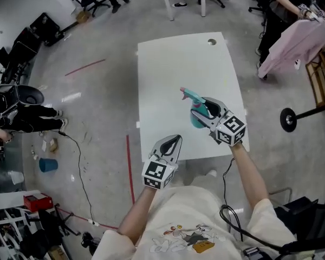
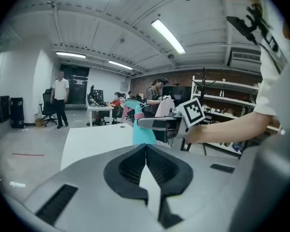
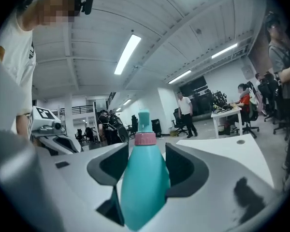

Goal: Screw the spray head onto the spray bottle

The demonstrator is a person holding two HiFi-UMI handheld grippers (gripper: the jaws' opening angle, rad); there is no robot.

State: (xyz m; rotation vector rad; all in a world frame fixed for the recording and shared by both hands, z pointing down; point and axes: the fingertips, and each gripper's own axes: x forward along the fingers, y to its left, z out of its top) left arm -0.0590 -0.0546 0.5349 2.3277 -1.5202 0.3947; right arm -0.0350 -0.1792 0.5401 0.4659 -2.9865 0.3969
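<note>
A teal spray bottle [image 1: 197, 118] with a pink collar [image 3: 145, 139] and a teal spray head [image 1: 188, 95] on its neck is held tilted over the white table [image 1: 168, 75]. My right gripper [image 1: 206, 112] is shut on the bottle's body [image 3: 144, 182], one jaw on each side. My left gripper [image 1: 175, 141] hovers at the table's front edge, lower left of the bottle, shut with nothing between its jaws. In the left gripper view the closed gripper [image 2: 146, 153] points at the bottle [image 2: 142, 133] and at the right gripper [image 2: 159, 123] around it.
The table has a cable hole [image 1: 212, 41] at its far right corner. A person holding a pink garment [image 1: 295, 42] stands at the back right. A stand with a round base [image 1: 288, 119] is right of the table. A blue bucket [image 1: 47, 164] and cables lie on the floor at left.
</note>
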